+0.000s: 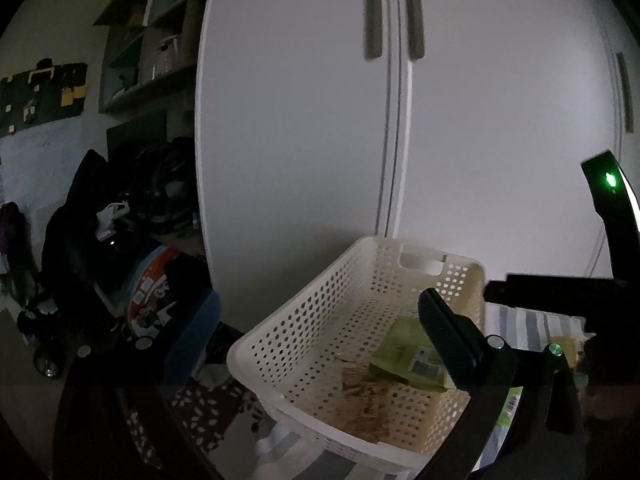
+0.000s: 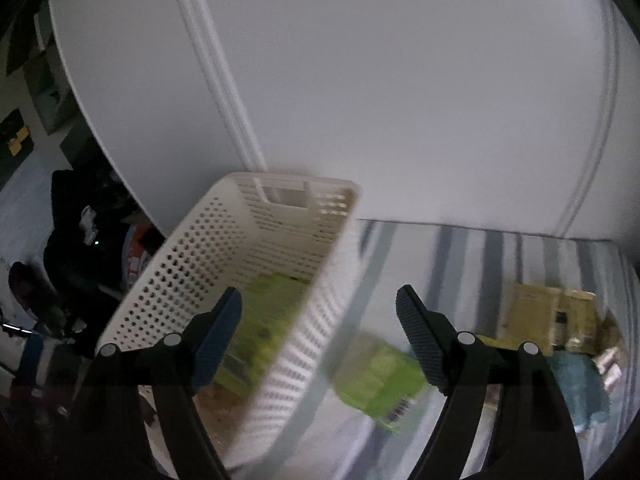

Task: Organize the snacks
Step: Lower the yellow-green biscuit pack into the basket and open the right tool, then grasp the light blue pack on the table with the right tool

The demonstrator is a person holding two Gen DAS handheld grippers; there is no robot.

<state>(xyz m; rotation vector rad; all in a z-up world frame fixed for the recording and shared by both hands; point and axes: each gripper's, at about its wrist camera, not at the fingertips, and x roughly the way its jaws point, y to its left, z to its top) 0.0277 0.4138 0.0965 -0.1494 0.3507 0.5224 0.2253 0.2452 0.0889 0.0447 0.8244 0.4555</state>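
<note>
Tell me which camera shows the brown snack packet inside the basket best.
The left wrist view: the brown packet lies sharp on the floor of the white basket, beside a green packet. In the right wrist view, only a blurred brown patch shows behind the gripper's finger.

A white wardrobe [image 1: 304, 120] is filling the background, its two brown door handles [image 1: 373, 18] sitting side by side near the top. To the left, open shelves [image 1: 152, 40] are holding boxes, and a dark heap of clothes and bags [image 1: 120, 208] is piling up below them beside a blue bin [image 1: 192, 336]. A grey-and-white striped cloth [image 2: 460, 256] is lying across the surface in front.
</note>
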